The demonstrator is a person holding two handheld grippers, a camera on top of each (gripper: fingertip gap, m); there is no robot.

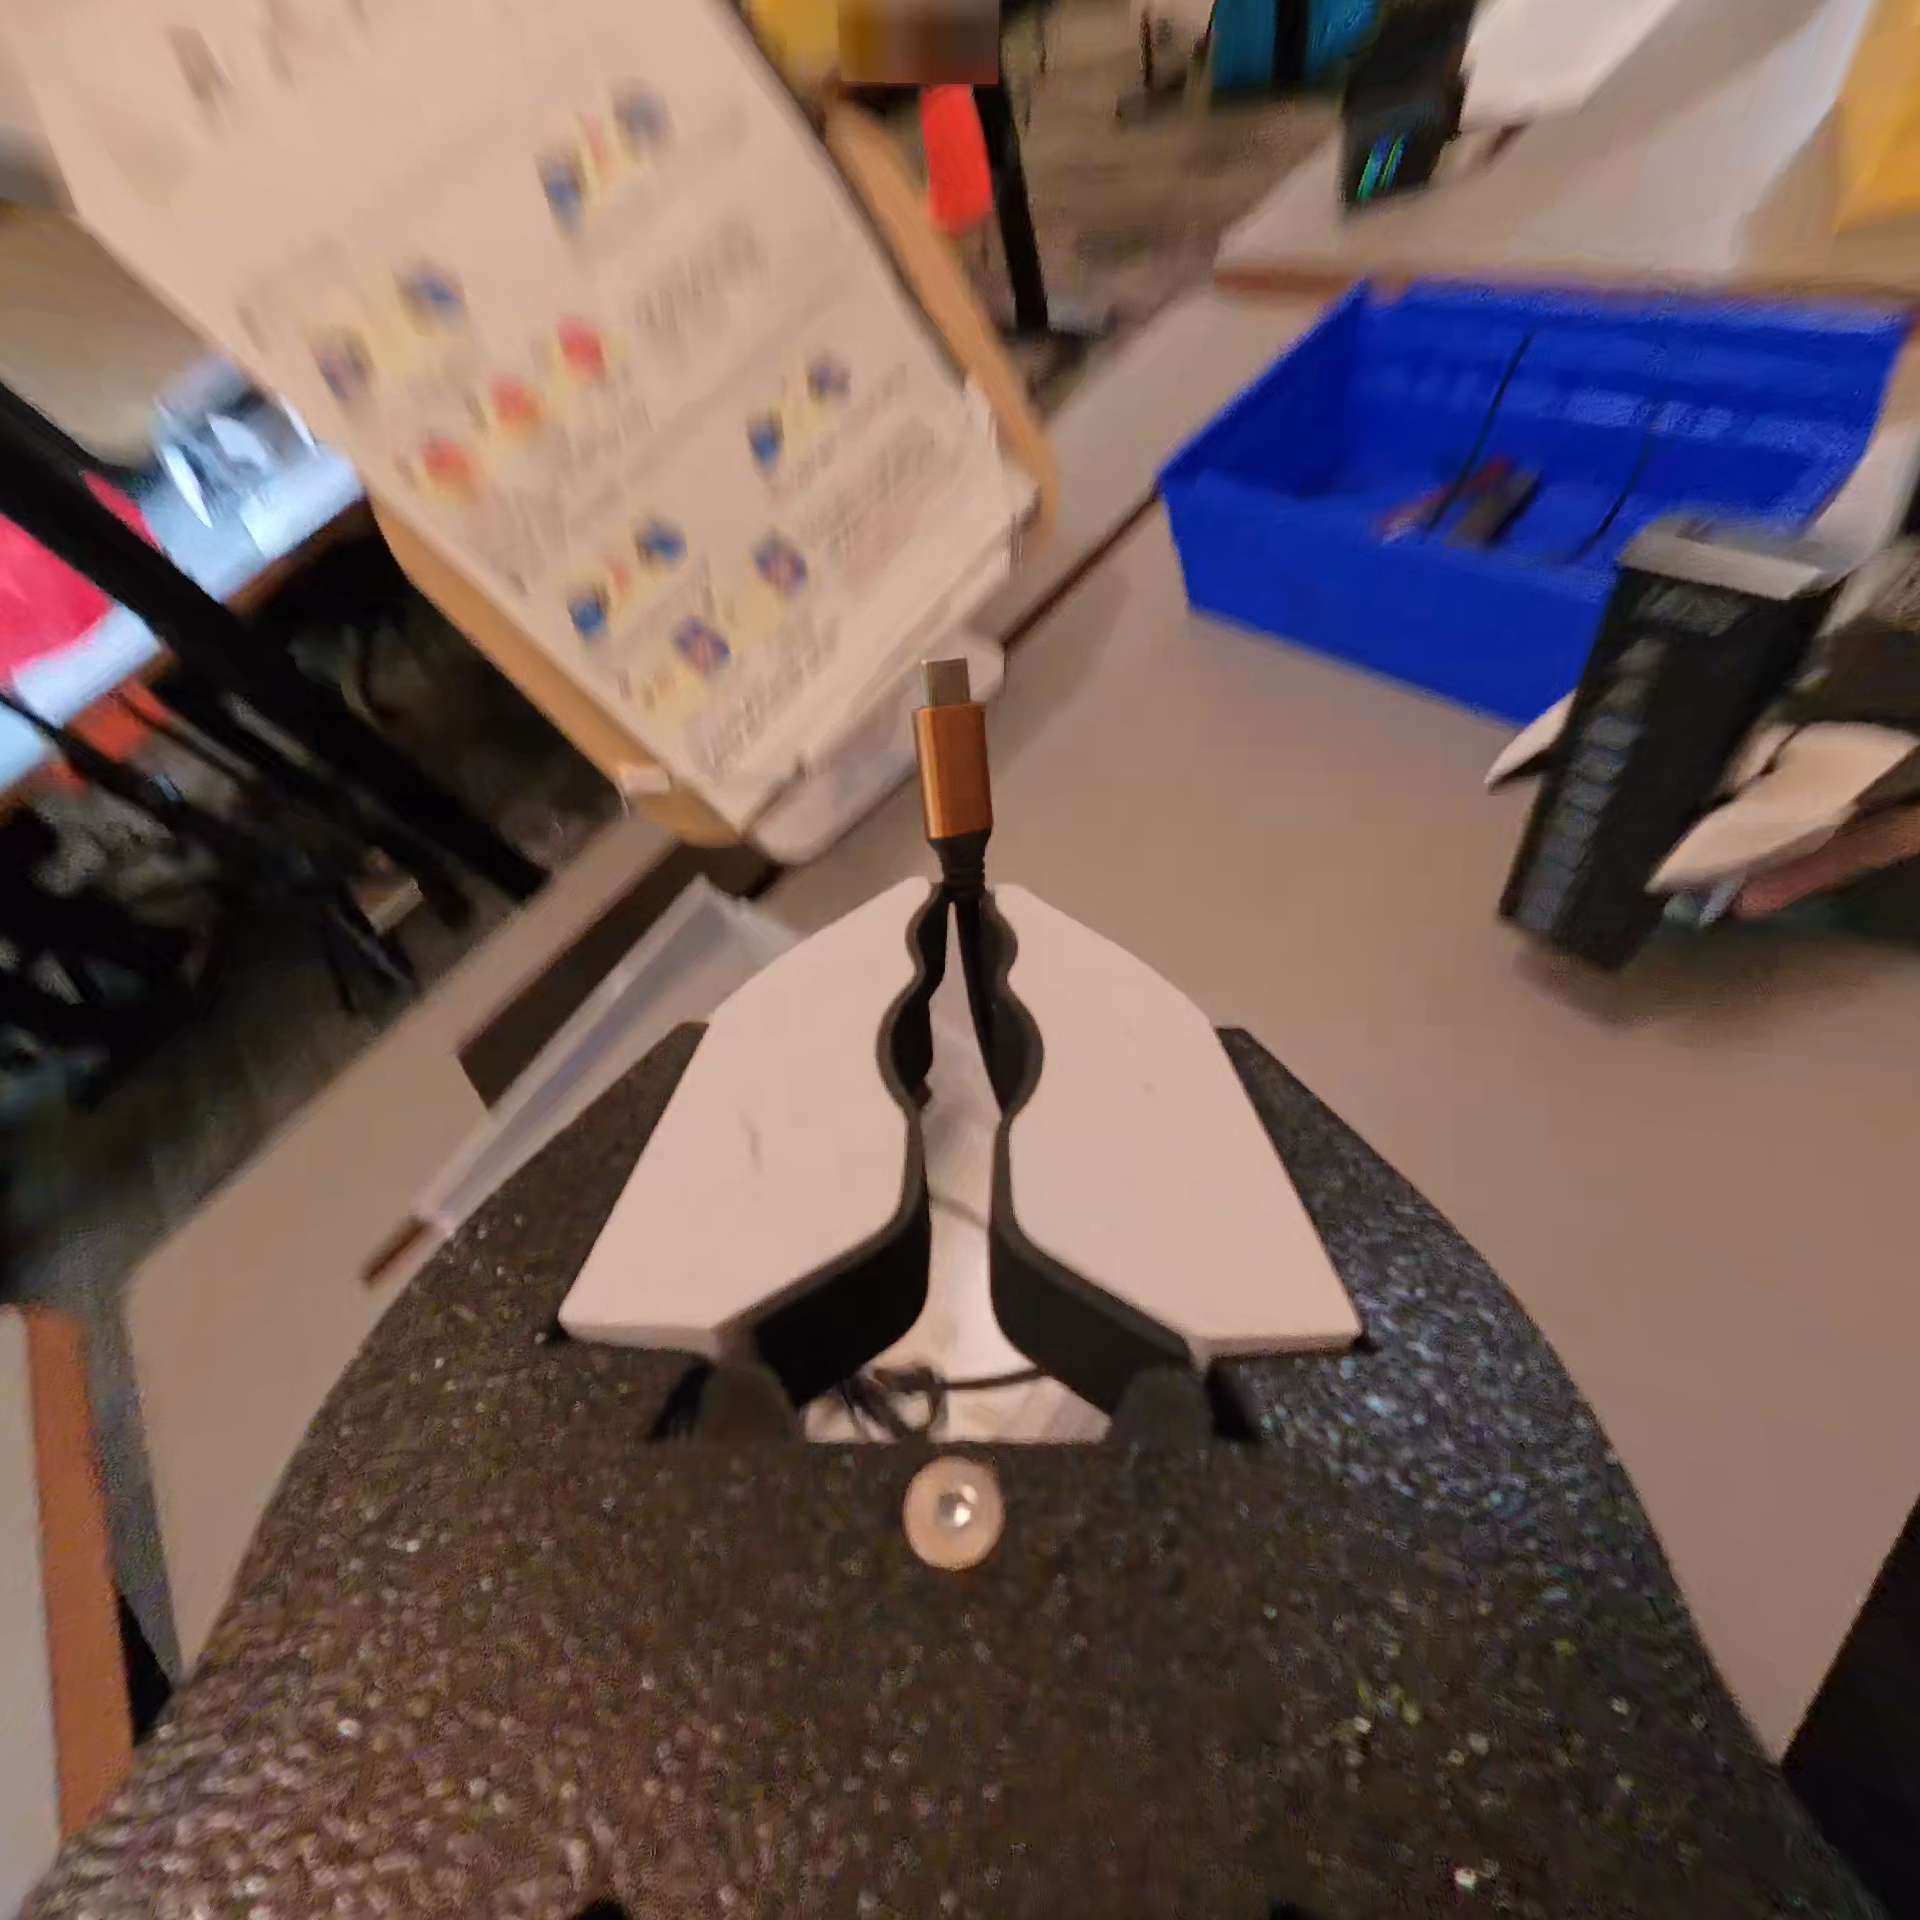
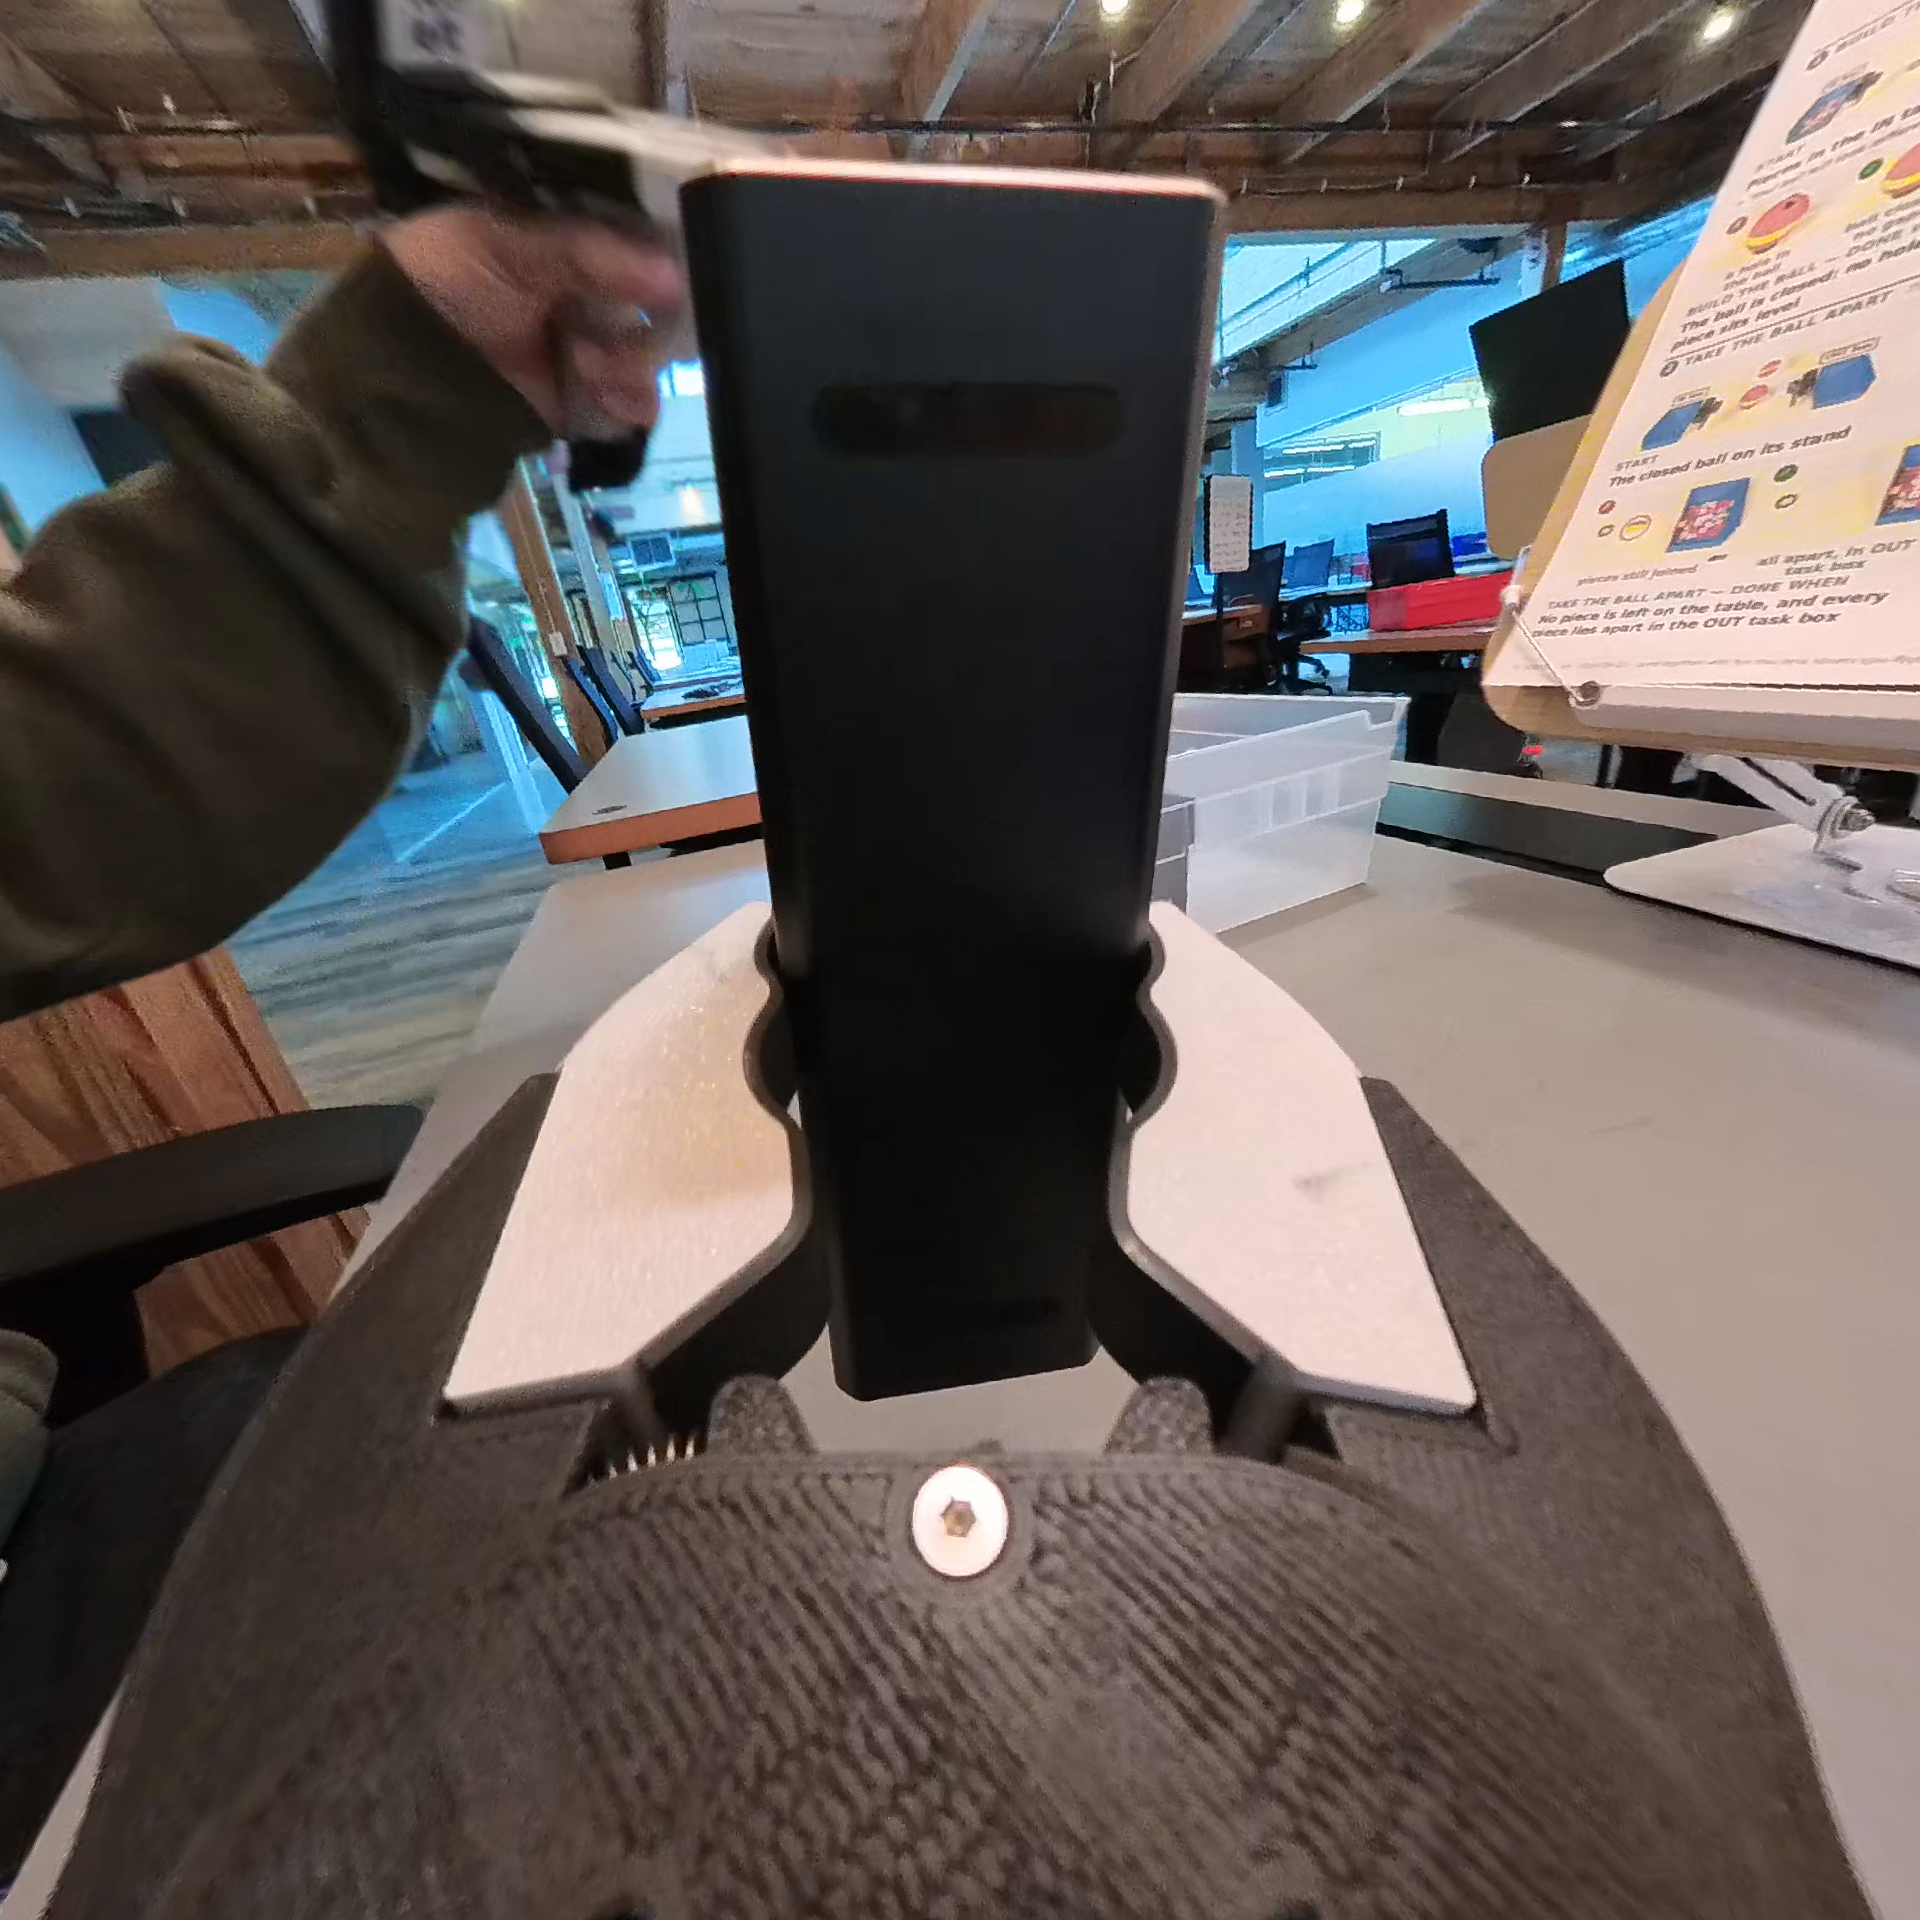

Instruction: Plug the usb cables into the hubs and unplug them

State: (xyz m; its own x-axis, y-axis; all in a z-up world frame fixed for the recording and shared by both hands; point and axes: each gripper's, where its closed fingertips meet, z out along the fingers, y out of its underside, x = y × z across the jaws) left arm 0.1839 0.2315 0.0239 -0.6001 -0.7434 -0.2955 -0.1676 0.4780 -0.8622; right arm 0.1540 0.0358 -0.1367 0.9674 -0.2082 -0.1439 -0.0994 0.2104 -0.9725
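Observation:
My left gripper (image 1: 961,894) is shut on a black USB cable (image 1: 977,987) just behind its orange plug (image 1: 948,774), whose silver tip points forward into free air. My right gripper (image 2: 961,935) is shut on a tall black hub (image 2: 956,665) and holds it upright above the grey table (image 2: 1558,1195). In the left wrist view the hub (image 1: 1636,758) shows at the right, held between the right gripper's white fingers (image 1: 1766,821), well apart from the plug. In the right wrist view a person's hand (image 2: 551,301) holds the left gripper behind the hub's upper left.
A blue bin (image 1: 1507,488) with small parts stands at the back right of the table (image 1: 1351,1091). An instruction board on a stand (image 1: 582,395) leans at the back; it also shows in the right wrist view (image 2: 1745,416). A clear plastic tray (image 2: 1268,800) sits behind the hub.

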